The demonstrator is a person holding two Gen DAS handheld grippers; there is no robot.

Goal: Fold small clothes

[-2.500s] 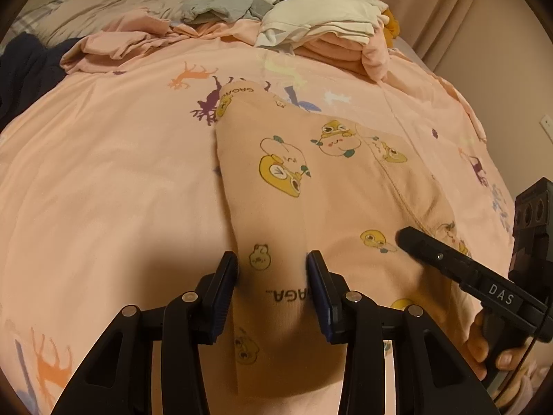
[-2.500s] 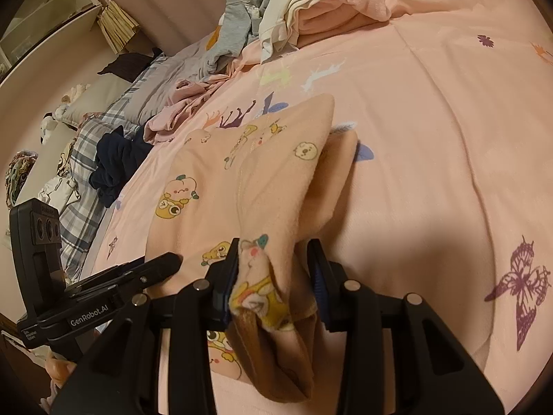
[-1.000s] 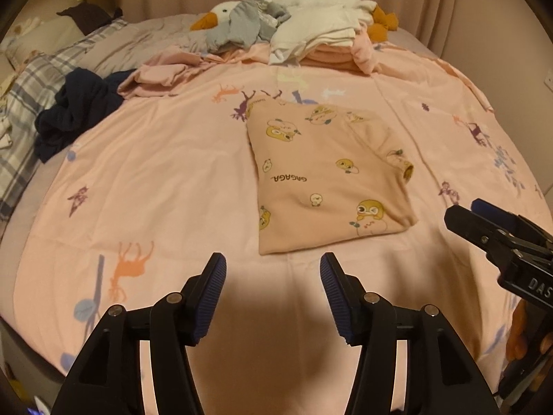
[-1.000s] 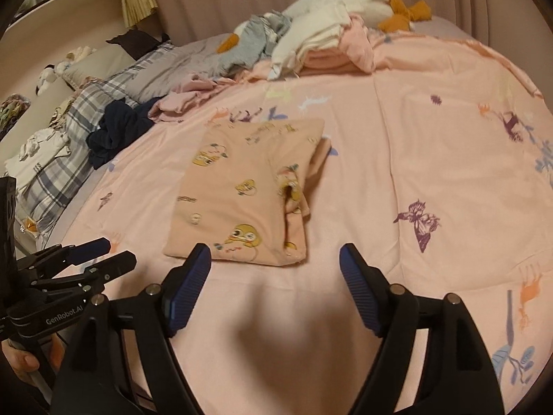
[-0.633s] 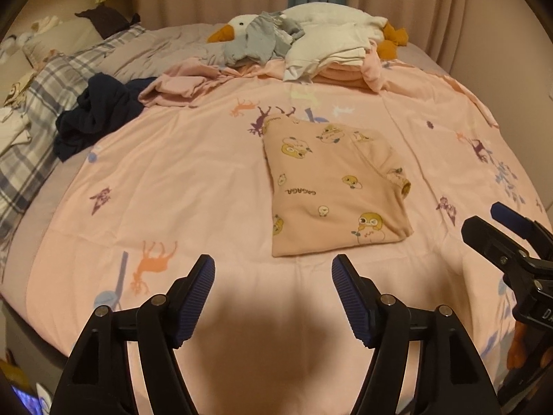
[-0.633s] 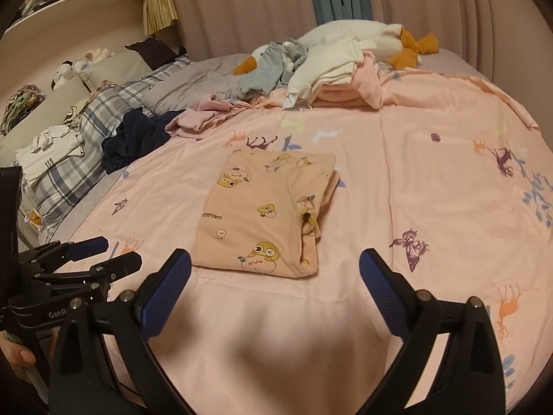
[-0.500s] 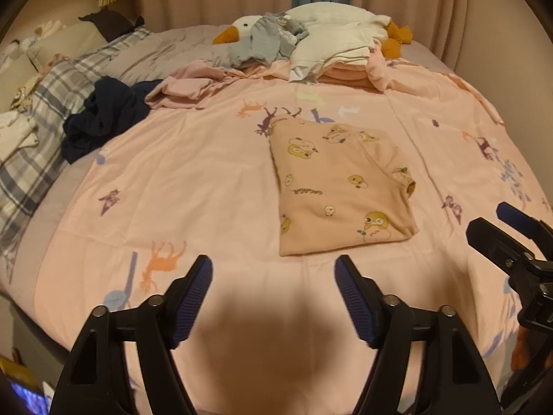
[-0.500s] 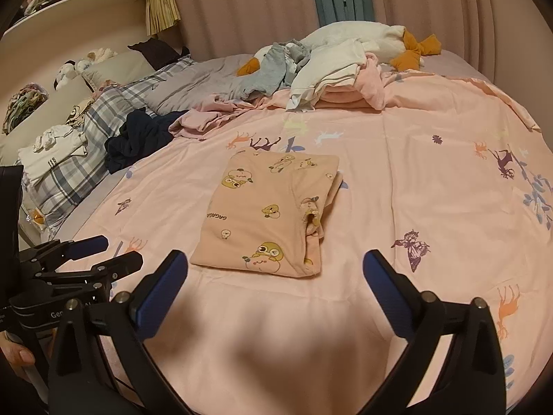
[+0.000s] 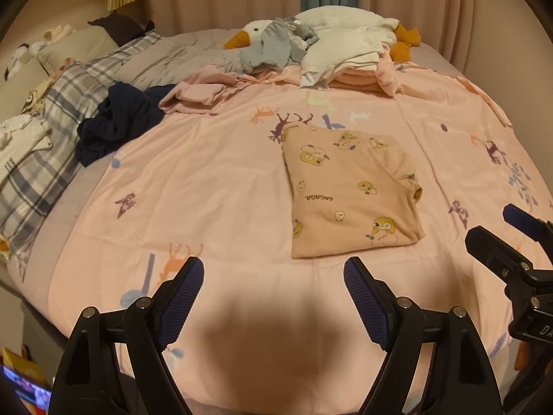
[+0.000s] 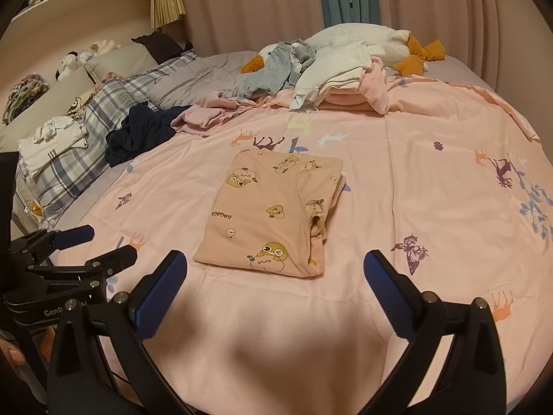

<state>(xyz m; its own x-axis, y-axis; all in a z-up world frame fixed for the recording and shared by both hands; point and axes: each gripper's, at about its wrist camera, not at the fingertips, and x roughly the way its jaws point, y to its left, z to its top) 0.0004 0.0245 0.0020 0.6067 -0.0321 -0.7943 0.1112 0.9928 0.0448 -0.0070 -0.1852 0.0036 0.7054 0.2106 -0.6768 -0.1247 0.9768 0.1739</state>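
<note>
We see a bed (image 10: 432,180) under warm, dim light. Pinkish curtains (image 10: 259,3) hang behind its far edge, and a shelf (image 10: 79,3) sits left.

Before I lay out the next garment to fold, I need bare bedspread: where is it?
Bare pink bedspread lies left of the folded peach cartoon-print garment, up to the crumpled navy garment. More lies right of the garment toward the purple butterfly print. The far end is crowded: white clothes pile and plush goose.
</note>
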